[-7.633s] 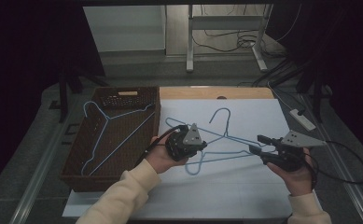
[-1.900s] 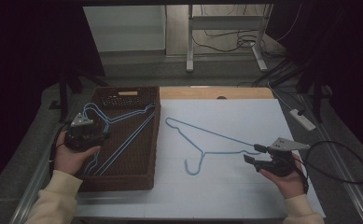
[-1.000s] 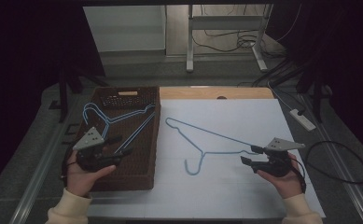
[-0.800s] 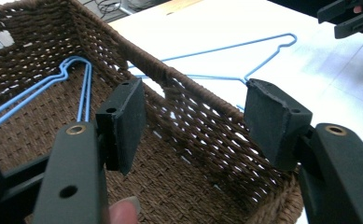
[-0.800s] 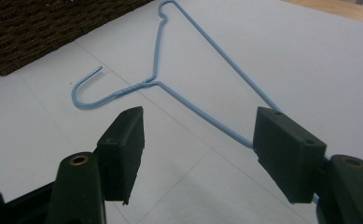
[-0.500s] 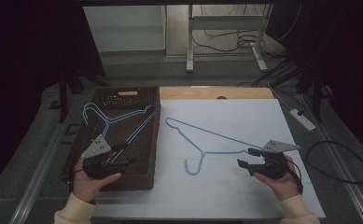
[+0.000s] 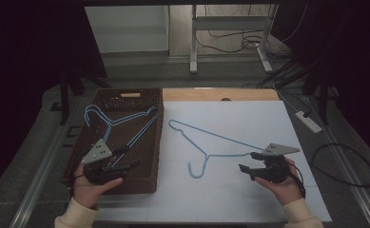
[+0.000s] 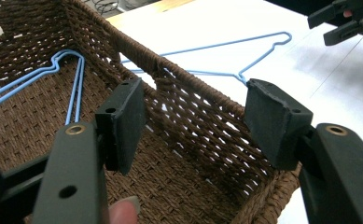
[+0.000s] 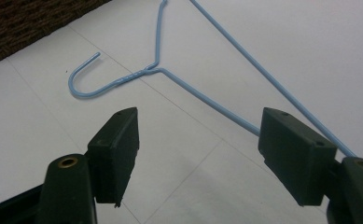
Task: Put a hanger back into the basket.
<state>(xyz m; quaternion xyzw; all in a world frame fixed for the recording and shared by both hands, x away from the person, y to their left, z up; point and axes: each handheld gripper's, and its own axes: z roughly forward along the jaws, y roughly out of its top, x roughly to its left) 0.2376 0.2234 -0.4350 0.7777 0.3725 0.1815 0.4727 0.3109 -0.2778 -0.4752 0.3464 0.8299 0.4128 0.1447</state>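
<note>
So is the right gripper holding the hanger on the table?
No, the right gripper has its jaws open, and the hanger lies flat on the table beyond them.

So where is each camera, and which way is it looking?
High view: above the person's side, looking forward and down at the white table; both hands show, holding the left gripper and right gripper, both open.
Left gripper view: on the left gripper, facing the brown woven basket; black jaws, a fingertip.
Right gripper view: on the right gripper, facing the table; black jaws.
Shared: every view shows the blue wire hanger on the table.
</note>
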